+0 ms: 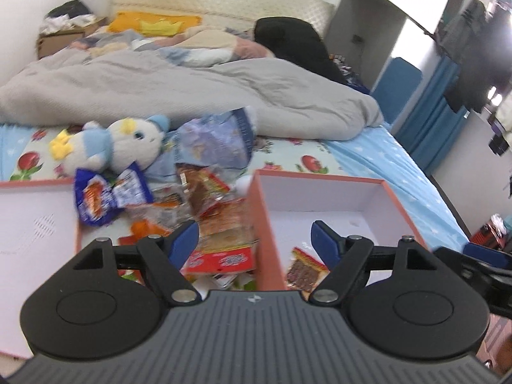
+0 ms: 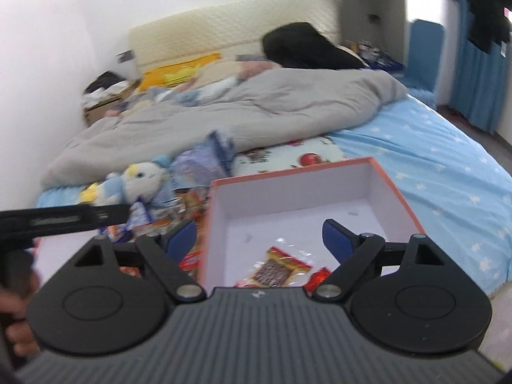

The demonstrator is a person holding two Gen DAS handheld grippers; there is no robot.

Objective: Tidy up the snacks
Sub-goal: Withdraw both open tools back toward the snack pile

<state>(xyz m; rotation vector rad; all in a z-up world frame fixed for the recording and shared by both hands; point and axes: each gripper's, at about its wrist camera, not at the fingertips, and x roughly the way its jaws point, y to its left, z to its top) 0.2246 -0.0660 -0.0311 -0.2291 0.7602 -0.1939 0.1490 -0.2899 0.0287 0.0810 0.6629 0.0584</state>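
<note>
A pile of snack packets (image 1: 204, 211) lies on the bed between two orange-rimmed white boxes. The right box (image 1: 377, 192) holds a red-and-brown snack packet (image 1: 304, 272); in the right wrist view the box (image 2: 393, 188) shows that packet (image 2: 275, 270) and another red one (image 2: 320, 276). The left box (image 1: 35, 224) shows only in part. My left gripper (image 1: 254, 240) is open and empty, over the pile's near edge and the right box's left wall. My right gripper (image 2: 259, 235) is open and empty over the right box.
A blue-and-white plush toy (image 1: 108, 147) and a big blue snack bag (image 1: 214, 140) lie behind the pile. A grey duvet (image 1: 192, 96) covers the bed's far half. The bed's right edge (image 1: 441, 204) drops to the floor. The left gripper's body (image 2: 60, 217) crosses the right view's left side.
</note>
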